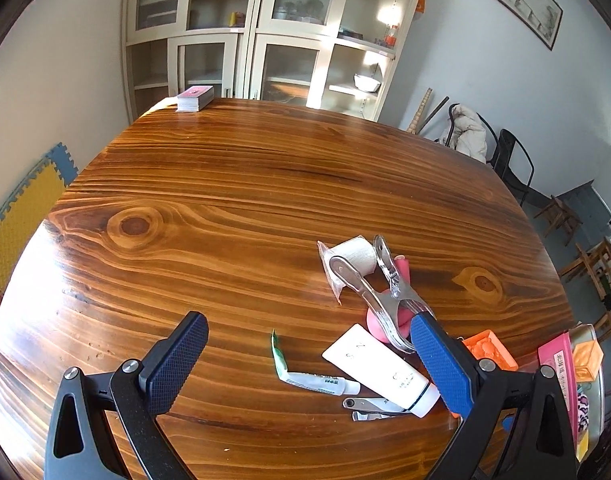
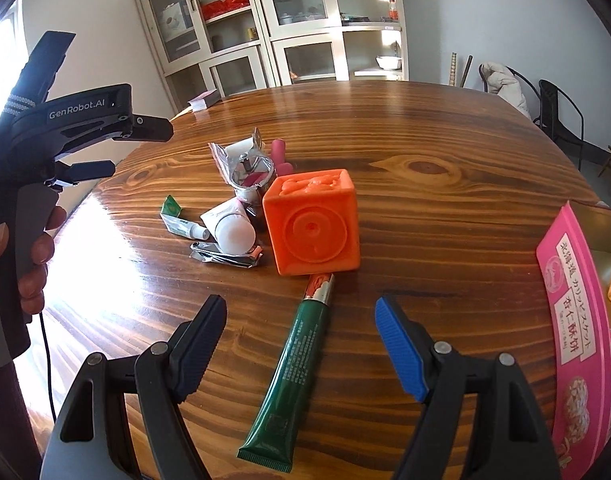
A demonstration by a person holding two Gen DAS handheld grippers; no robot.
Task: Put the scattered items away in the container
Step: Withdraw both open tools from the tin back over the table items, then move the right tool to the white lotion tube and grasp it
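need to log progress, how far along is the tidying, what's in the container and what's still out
Done: the pink biscuit box already stands in the container at the table's right edge. In hand: nothing; the left gripper and right gripper are both open and empty, the right one straddling the green tube. Left on the table: orange cube, white tube, metal clip, nail clippers.

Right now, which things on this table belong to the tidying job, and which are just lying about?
To tidy: orange cube, green tube, white tube, metal clip, nail clippers, small tube.
Lying about: card deck, chairs, cabinet.
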